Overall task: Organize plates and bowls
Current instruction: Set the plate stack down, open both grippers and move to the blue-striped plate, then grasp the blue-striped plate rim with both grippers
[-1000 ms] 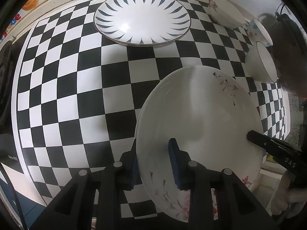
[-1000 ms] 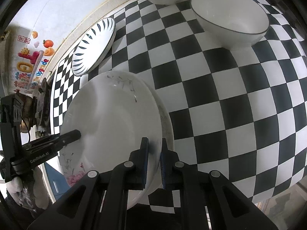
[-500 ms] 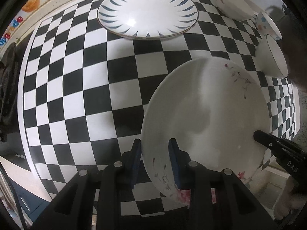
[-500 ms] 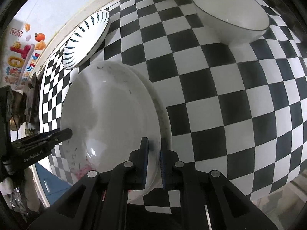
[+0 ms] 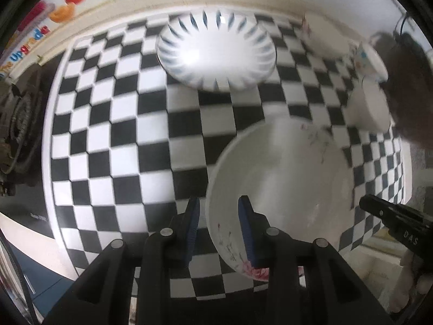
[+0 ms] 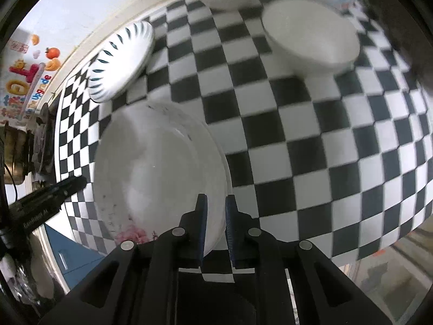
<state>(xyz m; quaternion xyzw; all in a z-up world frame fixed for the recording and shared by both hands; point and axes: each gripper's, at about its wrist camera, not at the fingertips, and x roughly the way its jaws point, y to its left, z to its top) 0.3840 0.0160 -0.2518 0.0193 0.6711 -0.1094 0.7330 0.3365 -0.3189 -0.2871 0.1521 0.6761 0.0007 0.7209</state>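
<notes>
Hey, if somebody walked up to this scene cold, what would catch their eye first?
First the black-and-white checkered tablecloth covering the table. Then the big white floral plate at its near edge, with the left gripper and right gripper straddling opposite rims. Behind it lies a blue-petal plate, with white bowls off to the right.

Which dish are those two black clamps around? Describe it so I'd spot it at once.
On the black-and-white checkered table, look at the near edge. The big white plate there has faint pink blossom sprigs. The plate with dark blue petal strokes and the bowls sit farther back.
</notes>
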